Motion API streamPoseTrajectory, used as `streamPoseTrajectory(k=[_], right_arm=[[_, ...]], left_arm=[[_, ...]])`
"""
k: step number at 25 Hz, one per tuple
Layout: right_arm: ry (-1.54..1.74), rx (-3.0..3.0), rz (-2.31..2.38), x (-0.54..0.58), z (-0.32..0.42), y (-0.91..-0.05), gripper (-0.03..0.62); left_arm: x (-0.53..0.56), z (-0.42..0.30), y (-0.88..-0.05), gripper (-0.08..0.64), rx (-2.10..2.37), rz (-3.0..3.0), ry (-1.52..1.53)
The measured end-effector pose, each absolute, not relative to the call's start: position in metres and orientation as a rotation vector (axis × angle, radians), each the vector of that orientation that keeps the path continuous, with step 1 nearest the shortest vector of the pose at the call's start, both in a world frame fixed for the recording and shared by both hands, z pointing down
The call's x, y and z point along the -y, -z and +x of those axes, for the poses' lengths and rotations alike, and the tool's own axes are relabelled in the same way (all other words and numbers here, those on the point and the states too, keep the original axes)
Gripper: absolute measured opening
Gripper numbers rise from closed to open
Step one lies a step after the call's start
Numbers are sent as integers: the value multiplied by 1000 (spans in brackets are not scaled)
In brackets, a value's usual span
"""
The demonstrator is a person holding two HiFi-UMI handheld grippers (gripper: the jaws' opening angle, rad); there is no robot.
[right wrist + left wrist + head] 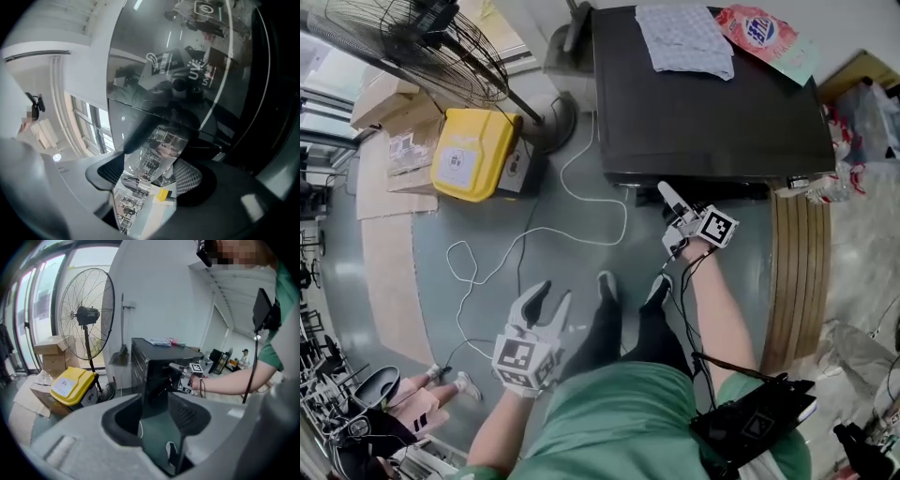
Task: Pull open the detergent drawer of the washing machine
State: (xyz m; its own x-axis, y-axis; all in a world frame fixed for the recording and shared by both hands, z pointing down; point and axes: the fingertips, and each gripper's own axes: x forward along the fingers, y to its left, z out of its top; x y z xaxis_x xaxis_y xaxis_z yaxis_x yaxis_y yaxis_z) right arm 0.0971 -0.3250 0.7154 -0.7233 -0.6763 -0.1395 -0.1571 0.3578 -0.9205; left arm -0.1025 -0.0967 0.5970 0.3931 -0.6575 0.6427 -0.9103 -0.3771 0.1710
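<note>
The right gripper (673,202) is held wide open at the washing machine (703,103) front; the left gripper (553,295) is held open, empty

my left gripper (553,295) and right gripper (668,194) are pale grey with dark ribbed pads, each carrying a white cube (517,357) of black square markers. i see a green shirt (609,422), black trousers (619,333), dark shoes (607,284), and a black cable (686,300) running to a black box (750,424) at the waist.
</note>
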Motion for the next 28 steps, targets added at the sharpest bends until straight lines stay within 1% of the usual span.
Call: streamPoseTrajectory(k=[6,12,14,19,28], right_arm=[[1373,-2090,-733,323,95,-716,322],[1332,-2051,-740,313,101,-716,299],[1320,-2053,-708,298,104,-711,256],[1322,-2061,-683,256,105,-711,258],[1354,-2039,-703,203,115,-712,261]], left_arm=[[86,-101,-598,172,1339,2145,-661],[62,-93,-598,170,1313,2135,-698],[56,-95,-598,167,1305,2127,-706],[51,-97,-606,167,1277,2117,-706],[69,-56,-585,166,1199,2244,-717]])
